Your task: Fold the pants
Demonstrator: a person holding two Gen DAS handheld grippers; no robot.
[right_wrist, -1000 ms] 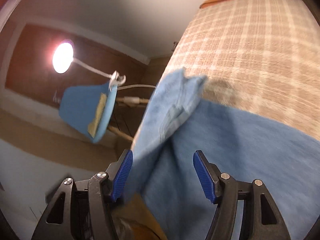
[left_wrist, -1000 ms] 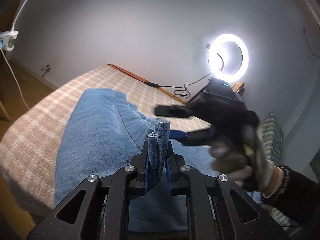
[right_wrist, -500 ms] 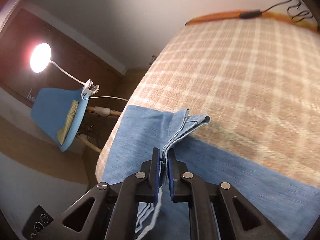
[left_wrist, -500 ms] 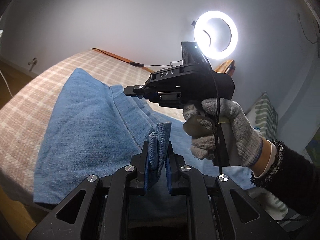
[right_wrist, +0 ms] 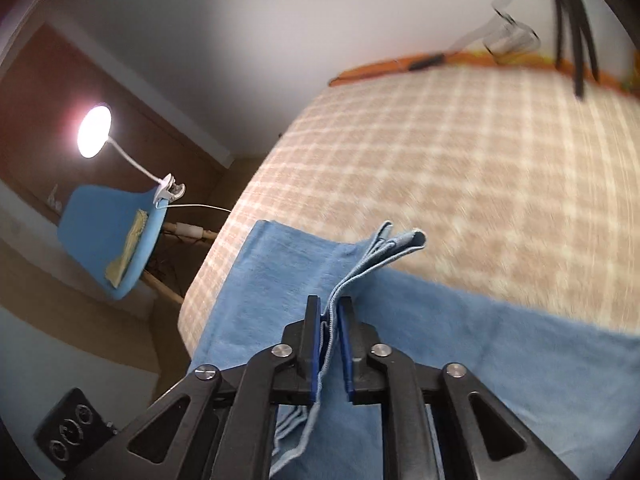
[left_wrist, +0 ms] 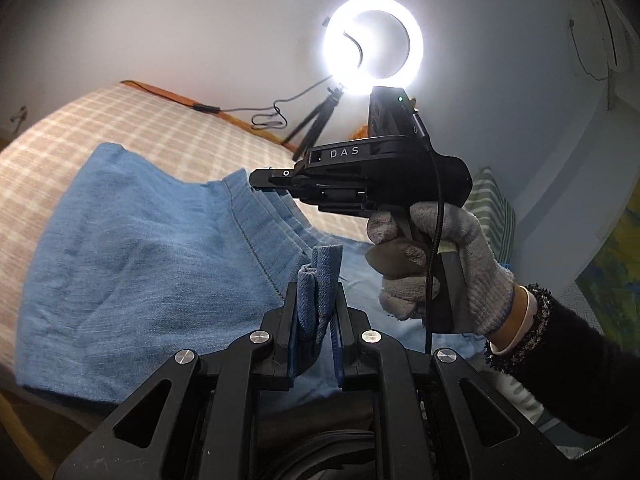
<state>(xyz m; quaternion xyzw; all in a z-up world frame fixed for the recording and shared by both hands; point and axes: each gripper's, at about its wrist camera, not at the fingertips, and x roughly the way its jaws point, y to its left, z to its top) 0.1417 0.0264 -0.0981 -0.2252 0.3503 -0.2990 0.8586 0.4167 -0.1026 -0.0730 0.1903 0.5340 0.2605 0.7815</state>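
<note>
Left wrist view, left to right: blue denim pants (left_wrist: 132, 264) spread over the checked bedcover (left_wrist: 132, 120), filling the left and centre of frame; at bottom centre the left gripper (left_wrist: 316, 300) is pinched tight on a bunched fold of the denim, likely a hem corner, held up off the bed so the cloth can be carried over. Right of centre, a gloved hand (left_wrist: 432, 264) holds the right gripper (left_wrist: 260, 178) level above the waistband; ring light (left_wrist: 374, 40) on a tripod behind. Right wrist view: blue chair (right_wrist: 108, 240) and clip lamp (right_wrist: 94, 132) at far left; at lower centre the right gripper's jaws have just been opening slightly, yet thin layered edges of the pants still sit between the blue pads (grip looks loose, one edge dangling below). Both corners raised together suggests the fold-over is in hand. Risk: the right-hand layers slipping.
</note>
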